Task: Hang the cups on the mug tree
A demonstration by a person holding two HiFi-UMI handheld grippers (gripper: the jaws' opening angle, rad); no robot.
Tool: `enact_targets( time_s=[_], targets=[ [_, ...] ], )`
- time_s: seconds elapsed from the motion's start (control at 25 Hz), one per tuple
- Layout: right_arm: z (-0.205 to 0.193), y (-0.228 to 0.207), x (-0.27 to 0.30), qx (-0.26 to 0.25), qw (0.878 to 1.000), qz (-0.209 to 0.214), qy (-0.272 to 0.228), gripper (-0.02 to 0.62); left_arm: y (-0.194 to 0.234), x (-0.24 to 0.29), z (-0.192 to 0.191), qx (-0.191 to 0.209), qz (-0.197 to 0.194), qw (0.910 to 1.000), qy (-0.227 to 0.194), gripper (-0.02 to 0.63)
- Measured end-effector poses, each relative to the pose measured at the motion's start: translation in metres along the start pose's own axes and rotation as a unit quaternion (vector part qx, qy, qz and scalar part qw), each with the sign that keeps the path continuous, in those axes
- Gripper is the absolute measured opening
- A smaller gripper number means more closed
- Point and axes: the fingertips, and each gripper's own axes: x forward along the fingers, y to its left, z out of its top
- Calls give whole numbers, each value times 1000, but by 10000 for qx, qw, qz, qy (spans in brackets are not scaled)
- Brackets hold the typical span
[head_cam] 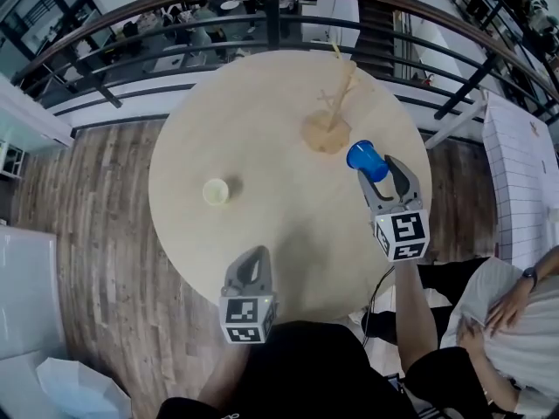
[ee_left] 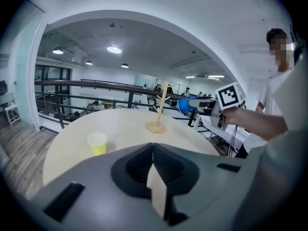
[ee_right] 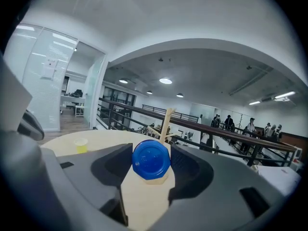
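A wooden mug tree [head_cam: 333, 112] stands at the far right of the round table [head_cam: 262, 234]; it also shows in the left gripper view as the mug tree [ee_left: 159, 110] and in the right gripper view as the mug tree [ee_right: 165, 122]. My right gripper [head_cam: 377, 172] is shut on a blue cup [head_cam: 366, 160], held above the table just right of the tree's base; its blue bottom [ee_right: 151, 159] faces the camera. A yellow cup [head_cam: 216, 191] stands upright on the table's left half. My left gripper [head_cam: 254, 264] is shut and empty near the table's front edge.
A dark railing [head_cam: 279, 7] curves behind the table. A person in white [head_cam: 515, 321] sits at the right, beside a white grid board [head_cam: 520, 173]. Wooden floor [head_cam: 96, 216] lies to the left, with a white cabinet [head_cam: 26, 286] at the left edge.
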Motion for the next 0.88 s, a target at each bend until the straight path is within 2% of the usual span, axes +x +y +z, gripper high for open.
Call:
enact_targets(
  time_s=[0.24, 0.52, 0.88],
  targets=[
    [-27, -15, 61, -31, 9991, 115, 406, 253, 25, -7, -4, -274, 315, 9991, 3, 12],
    [-56, -30, 116, 36, 9966, 152, 810, 253, 42, -10, -9, -396, 614, 9973, 87, 12],
    [-73, -26, 155, 38, 9942, 290, 1038, 253, 44, 0, -11, -428, 657, 9967, 200, 12]
  ],
)
